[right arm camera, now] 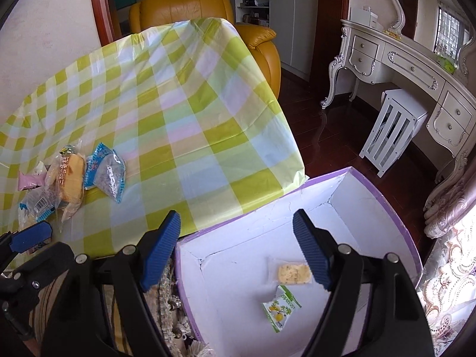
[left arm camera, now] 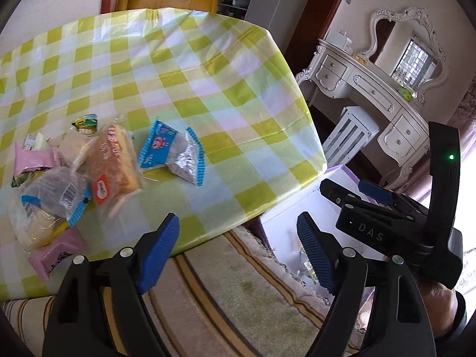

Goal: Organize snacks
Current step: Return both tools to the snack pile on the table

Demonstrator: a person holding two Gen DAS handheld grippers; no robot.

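While crinkly snack packets (left arm camera: 113,163) litter the checked counter (left arm camera: 193,89), I hold both ribbed hand-held grippers, left (left arm camera: 238,253) and right (right arm camera: 236,251), wide and bare.

the counter (left arm camera: 184,68) lies bare from twelve to three o'clock of the snack pile (left arm camera: 74,178), so a hand-held gripper could pass there. the pile crowds the counter's nine o'clock edge. the white box (right arm camera: 342,208) beside the counter stands open on top, mostly bare inside; a cracker packet (right arm camera: 293,273) and green packet (right arm camera: 281,306) lie near its six o'clock wall.
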